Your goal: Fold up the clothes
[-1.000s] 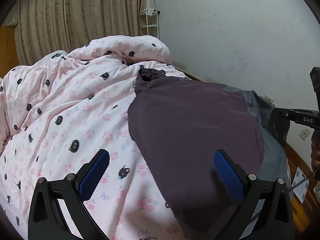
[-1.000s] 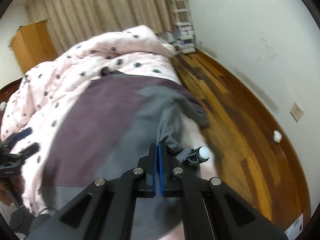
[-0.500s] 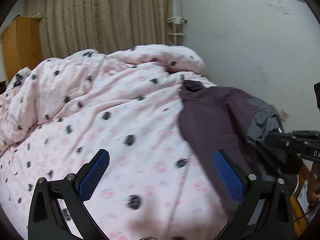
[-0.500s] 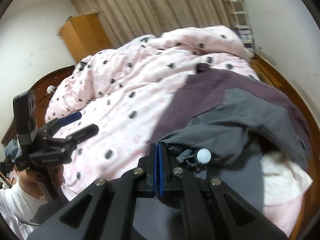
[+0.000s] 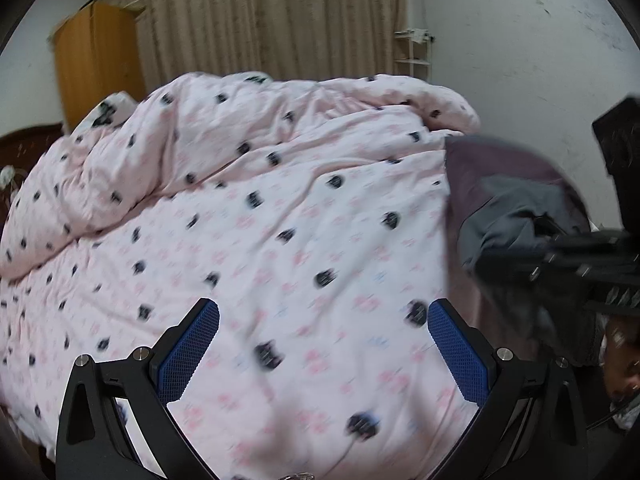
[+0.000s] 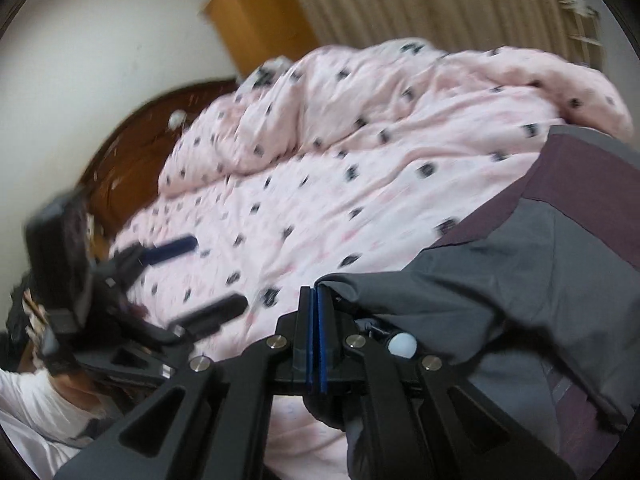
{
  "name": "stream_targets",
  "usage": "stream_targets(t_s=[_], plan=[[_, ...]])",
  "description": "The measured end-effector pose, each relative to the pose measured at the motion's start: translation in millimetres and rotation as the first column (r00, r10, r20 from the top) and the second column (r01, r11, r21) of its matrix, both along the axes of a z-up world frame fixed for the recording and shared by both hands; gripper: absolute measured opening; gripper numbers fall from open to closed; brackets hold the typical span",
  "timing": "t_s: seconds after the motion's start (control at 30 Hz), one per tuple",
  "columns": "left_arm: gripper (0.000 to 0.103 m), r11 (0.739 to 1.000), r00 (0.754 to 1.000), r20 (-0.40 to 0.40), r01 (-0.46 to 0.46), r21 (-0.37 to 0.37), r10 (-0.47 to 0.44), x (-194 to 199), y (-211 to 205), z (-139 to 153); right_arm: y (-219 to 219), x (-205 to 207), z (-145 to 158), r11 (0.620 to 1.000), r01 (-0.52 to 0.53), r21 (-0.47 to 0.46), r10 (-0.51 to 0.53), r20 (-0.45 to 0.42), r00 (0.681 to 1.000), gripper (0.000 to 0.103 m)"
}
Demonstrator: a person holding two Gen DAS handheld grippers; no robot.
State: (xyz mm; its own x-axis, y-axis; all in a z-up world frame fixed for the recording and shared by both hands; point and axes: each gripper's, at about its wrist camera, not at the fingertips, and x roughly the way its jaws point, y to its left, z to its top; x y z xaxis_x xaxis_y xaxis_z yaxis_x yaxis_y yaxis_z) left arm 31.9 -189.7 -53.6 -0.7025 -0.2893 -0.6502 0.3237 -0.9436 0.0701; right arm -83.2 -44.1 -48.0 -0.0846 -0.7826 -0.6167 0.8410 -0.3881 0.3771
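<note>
Pink cat-print duvet (image 5: 280,220) spread across the bed, wooden wardrobe (image 5: 96,68) behind. Left gripper (image 5: 324,344) spread wide, empty, above the duvet. Right gripper (image 6: 314,300) clamped on the grey-and-purple garment (image 6: 540,264), draped at the bed's right.

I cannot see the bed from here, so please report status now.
Right gripper shut on grey-purple jacket, lifting its edge. Left gripper open over pink duvet, holding nothing. Nothing in the way.

Matt cloth jacket (image 6: 520,272), soft cotton duvet (image 5: 280,220)
</note>
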Motion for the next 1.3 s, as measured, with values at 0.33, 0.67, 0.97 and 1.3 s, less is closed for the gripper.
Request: stream_targets(t_s=[0.33, 0.67, 0.97, 1.3], plan=[[0.103, 0.996, 0.996, 0.034, -0.085, 0.007, 0.085, 58.1, -42.7, -14.2, -75.1, 58.0, -70.5, 0.978, -0.151, 0.143, 0.137, 0.101, 0.985, 0.002], [0.103, 0.993, 0.993, 0.046, -0.113, 0.038, 0.111, 80.2, -62.3, -26.0, -95.6, 79.3, -87.2, 0.952, -0.21, 0.221, 0.184, 0.133, 0.974, 0.01], [0.103, 0.996, 0.998, 0.051, -0.047, 0.079, 0.043, 73.0, -49.6, -37.7, -35.2, 75.0, -32.6, 0.953, -0.163, 0.257, 0.167, 0.006, 0.986, 0.072], [0.103, 0.986, 0.992, 0.097, 0.059, 0.157, -0.075, 49.4, -9.8, -68.3, 16.1, -20.9, -0.6, 0.951, 0.107, 0.291, -0.071, -0.131, 0.989, 0.072]])
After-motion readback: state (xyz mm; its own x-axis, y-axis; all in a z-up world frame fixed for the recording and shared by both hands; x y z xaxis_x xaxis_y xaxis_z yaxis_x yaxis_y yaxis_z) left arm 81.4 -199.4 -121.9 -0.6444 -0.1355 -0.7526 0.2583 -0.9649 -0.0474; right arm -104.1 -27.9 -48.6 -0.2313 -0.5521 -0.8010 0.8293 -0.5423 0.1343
